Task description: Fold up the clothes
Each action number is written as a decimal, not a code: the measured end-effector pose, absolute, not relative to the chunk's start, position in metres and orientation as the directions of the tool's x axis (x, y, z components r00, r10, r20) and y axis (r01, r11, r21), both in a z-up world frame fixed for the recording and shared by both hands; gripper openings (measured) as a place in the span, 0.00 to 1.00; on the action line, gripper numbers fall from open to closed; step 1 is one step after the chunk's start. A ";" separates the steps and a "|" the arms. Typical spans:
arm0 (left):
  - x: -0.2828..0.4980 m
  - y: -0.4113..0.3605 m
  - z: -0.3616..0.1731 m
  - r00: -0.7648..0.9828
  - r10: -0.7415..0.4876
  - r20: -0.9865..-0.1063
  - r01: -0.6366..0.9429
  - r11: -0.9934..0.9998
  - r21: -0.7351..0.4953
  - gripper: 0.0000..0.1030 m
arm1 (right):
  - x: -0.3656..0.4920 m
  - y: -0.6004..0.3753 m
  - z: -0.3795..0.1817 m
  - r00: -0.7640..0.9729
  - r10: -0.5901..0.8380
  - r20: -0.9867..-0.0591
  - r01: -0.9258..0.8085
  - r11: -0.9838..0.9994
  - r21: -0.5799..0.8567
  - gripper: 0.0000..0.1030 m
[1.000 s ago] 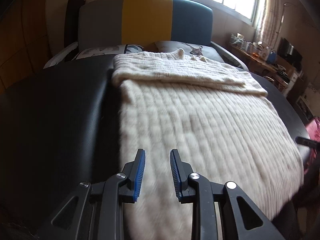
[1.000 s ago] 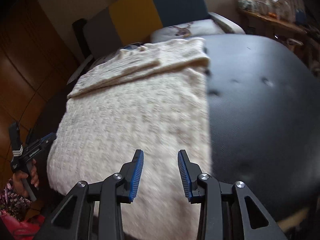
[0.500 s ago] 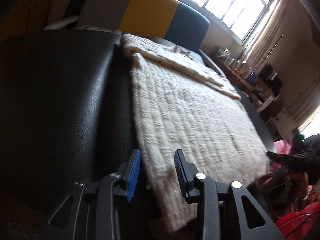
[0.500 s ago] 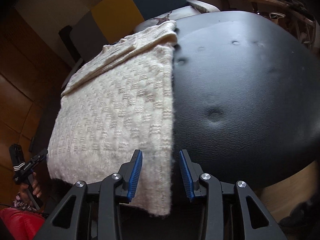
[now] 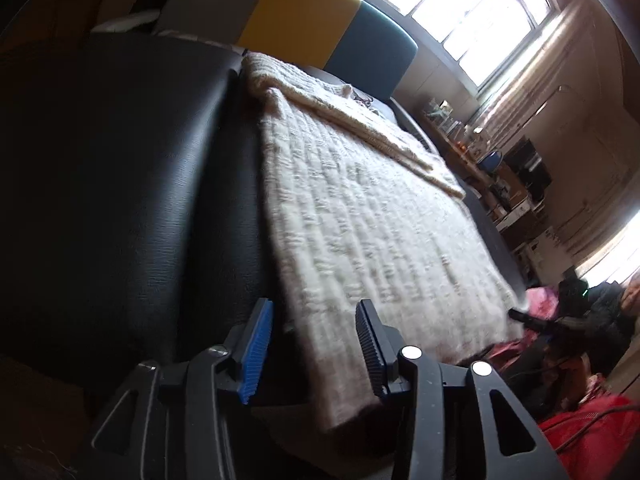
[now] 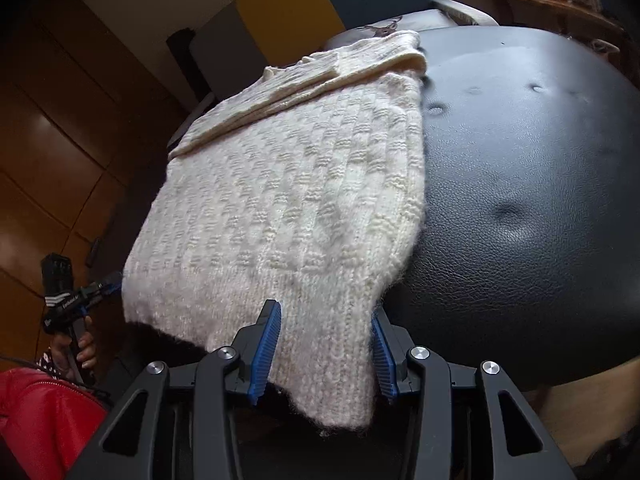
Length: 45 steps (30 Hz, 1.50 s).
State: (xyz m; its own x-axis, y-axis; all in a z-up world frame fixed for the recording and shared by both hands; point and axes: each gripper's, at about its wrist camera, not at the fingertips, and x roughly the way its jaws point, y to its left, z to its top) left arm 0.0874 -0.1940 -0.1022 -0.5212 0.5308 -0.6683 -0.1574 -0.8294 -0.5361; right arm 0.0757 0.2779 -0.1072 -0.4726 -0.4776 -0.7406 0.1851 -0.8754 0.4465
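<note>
A cream, chunky-knit sweater (image 6: 288,216) lies flat on a black, padded leather surface (image 6: 520,184), its sleeves folded across the chest at the far end and its ribbed hem hanging over the near edge. Behind it stands a grey, yellow and teal headboard (image 6: 288,12).

The right gripper (image 6: 324,352), black with blue ribbed pads, is spread wide, and the sweater's near right hem corner sits between its fingers. It is not yet pinched. The left gripper (image 5: 312,352) is likewise spread apart at the near left hem corner, with the sweater's edge lying between its pads. In the right wrist view the left gripper also shows at the far left, held by a hand (image 6: 80,348) beside a red sleeve (image 6: 44,412).

The step in hand appears to be taking hold of both hem corners, likely to carry the lower half up toward the folded sleeves. To do it well, each gripper should slide far enough over the hanging hem to catch both knit layers, not just the fuzzy fringe. Both should close at matching depths, so the fold line stays straight. The knit is thick and stretchy, so an even, level lift would help avoid dragging the folded sleeves out of place.
</note>
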 end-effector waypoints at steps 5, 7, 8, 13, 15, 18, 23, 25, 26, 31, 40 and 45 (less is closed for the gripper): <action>0.082 -0.185 -0.105 -0.502 0.571 -0.649 -0.165 -0.800 -0.577 0.43 | 0.078 0.272 -0.109 -0.453 -0.517 -0.726 0.212 -0.854 0.476 0.40; 0.083 -0.182 -0.104 -0.501 0.563 -0.658 -0.180 -0.811 -0.556 0.43 | 0.080 0.270 -0.110 -0.458 -0.500 -0.735 0.212 -0.865 0.455 0.36; 0.084 -0.179 -0.104 -0.501 0.551 -0.667 -0.187 -0.822 -0.538 0.41 | 0.078 0.269 -0.111 -0.460 -0.484 -0.744 0.203 -0.873 0.443 0.29; 0.083 -0.173 -0.100 -0.480 0.524 -0.704 -0.201 -0.846 -0.493 0.17 | 0.071 0.275 -0.112 -0.442 -0.469 -0.764 0.153 -0.879 0.452 0.15; 0.082 -0.174 -0.099 -0.466 0.531 -0.708 -0.204 -0.843 -0.499 0.07 | 0.071 0.280 -0.112 -0.437 -0.499 -0.749 0.143 -0.860 0.490 0.14; 0.079 -0.175 -0.098 -0.444 0.542 -0.713 -0.208 -0.837 -0.507 0.05 | 0.073 0.288 -0.109 -0.435 -0.557 -0.708 0.125 -0.816 0.565 0.14; 0.091 -0.188 -0.083 -0.425 0.641 -0.639 -0.250 -0.761 -0.598 0.05 | 0.088 0.298 -0.091 -0.430 -0.657 -0.620 0.157 -0.730 0.665 0.13; 0.101 -0.191 -0.071 -0.427 0.692 -0.582 -0.285 -0.714 -0.639 0.05 | 0.096 0.297 -0.078 -0.425 -0.686 -0.590 0.186 -0.704 0.685 0.13; 0.106 -0.193 -0.065 -0.427 0.715 -0.553 -0.302 -0.689 -0.658 0.05 | 0.100 0.297 -0.071 -0.424 -0.699 -0.576 0.200 -0.692 0.694 0.13; 0.127 -0.205 -0.047 -0.432 0.786 -0.443 -0.330 -0.595 -0.733 0.05 | 0.121 0.300 -0.043 -0.437 -0.760 -0.481 0.233 -0.612 0.756 0.13; 0.157 -0.242 -0.030 -0.463 0.829 -0.312 -0.254 -0.462 -0.850 0.05 | 0.140 0.329 -0.019 -0.506 -0.801 -0.319 0.205 -0.471 0.858 0.13; 0.087 -0.244 -0.029 -0.508 0.816 -0.277 -0.213 -0.430 -0.877 0.05 | 0.061 0.330 -0.003 -0.545 -0.798 -0.258 0.222 -0.434 0.873 0.13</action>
State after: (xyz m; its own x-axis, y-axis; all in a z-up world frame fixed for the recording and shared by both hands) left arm 0.0874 -0.2436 -0.0286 -0.5078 0.8157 -0.2771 -0.2128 -0.4305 -0.8772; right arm 0.0613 0.3298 -0.0032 -0.5449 -0.7978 -0.2581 0.2220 -0.4341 0.8731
